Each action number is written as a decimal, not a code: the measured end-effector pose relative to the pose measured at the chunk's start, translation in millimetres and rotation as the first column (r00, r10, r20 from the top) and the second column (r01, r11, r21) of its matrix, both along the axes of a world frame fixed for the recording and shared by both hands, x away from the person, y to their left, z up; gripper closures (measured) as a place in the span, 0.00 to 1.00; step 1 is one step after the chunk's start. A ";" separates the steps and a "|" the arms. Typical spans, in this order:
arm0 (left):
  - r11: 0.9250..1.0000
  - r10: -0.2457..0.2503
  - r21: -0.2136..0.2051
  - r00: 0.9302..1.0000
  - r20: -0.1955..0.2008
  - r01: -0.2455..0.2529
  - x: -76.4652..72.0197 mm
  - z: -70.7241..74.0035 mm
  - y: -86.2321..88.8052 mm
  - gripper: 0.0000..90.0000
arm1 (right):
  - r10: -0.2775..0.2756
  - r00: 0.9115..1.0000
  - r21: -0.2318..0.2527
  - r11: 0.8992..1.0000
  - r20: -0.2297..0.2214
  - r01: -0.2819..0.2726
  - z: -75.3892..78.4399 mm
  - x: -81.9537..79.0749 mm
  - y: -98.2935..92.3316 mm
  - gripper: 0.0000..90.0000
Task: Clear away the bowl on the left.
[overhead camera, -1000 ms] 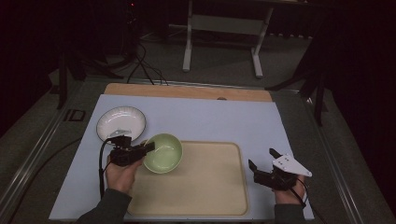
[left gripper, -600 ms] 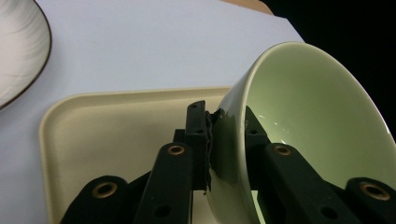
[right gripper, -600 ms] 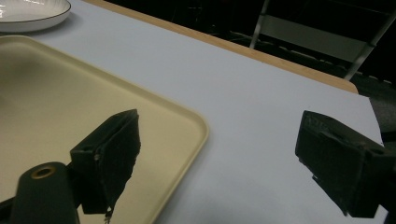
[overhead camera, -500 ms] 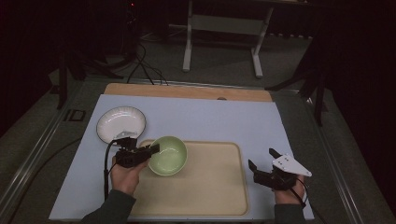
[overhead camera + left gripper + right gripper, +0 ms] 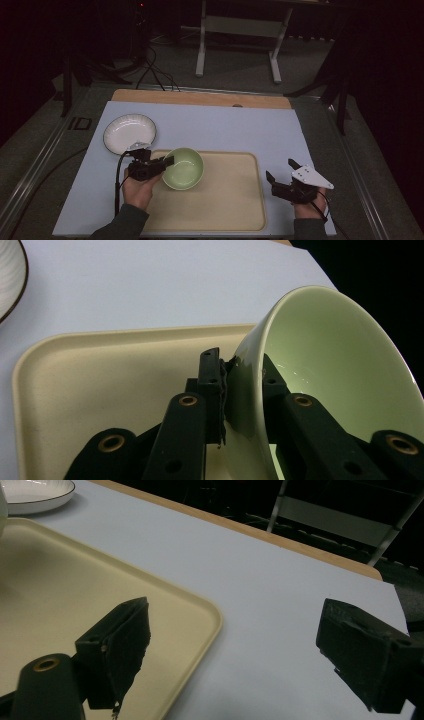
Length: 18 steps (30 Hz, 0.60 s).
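A pale green bowl (image 5: 183,168) is over the far left part of the cream tray (image 5: 225,205). My left gripper (image 5: 167,162) is shut on its left rim. In the left gripper view one jaw is outside the wall and one inside, pinching the rim of the bowl (image 5: 325,370), which looks tilted above the tray (image 5: 100,375). My right gripper (image 5: 280,176) stands open beside the tray's right edge with nothing in it. In the right gripper view its gap (image 5: 235,630) spans the tray's corner (image 5: 200,610) and the bare mat.
A white plate (image 5: 129,133) with a dark rim lies on the light blue mat (image 5: 225,127) just beyond the tray's left corner. It also appears as the plate (image 5: 10,280) and the plate (image 5: 35,490). A wooden board edge (image 5: 200,97) runs along the far side.
My left gripper has carried the green bowl a little to the right and nearer, farther over the tray. The right gripper has stayed where it was.
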<state>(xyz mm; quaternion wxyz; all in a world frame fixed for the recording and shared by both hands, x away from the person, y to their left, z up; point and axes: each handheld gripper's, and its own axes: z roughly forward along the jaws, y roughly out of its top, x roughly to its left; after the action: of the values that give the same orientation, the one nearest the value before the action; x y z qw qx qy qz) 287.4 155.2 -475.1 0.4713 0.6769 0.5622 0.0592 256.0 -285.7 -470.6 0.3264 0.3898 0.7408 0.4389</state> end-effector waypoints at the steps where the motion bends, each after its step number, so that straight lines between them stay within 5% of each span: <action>1: 1.000 -0.001 0.002 1.000 0.000 0.001 0.0 -0.2 -0.5 0.89 | 0.001 1.000 -0.002 1.000 0.002 -0.001 0.0 0.0 0.1 0.15; 18: 1.000 -0.018 0.025 1.000 -0.006 0.018 1.6 -8.0 -14.0 0.89 | 0.003 1.000 -0.004 1.000 0.002 -0.003 -0.1 0.1 0.7 0.15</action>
<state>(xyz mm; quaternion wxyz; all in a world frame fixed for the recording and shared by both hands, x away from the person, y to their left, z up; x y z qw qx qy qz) 289.0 141.2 -483.0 0.4617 0.6880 0.5566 0.0598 256.1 -285.0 -470.7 0.3272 0.3876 0.7419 0.4384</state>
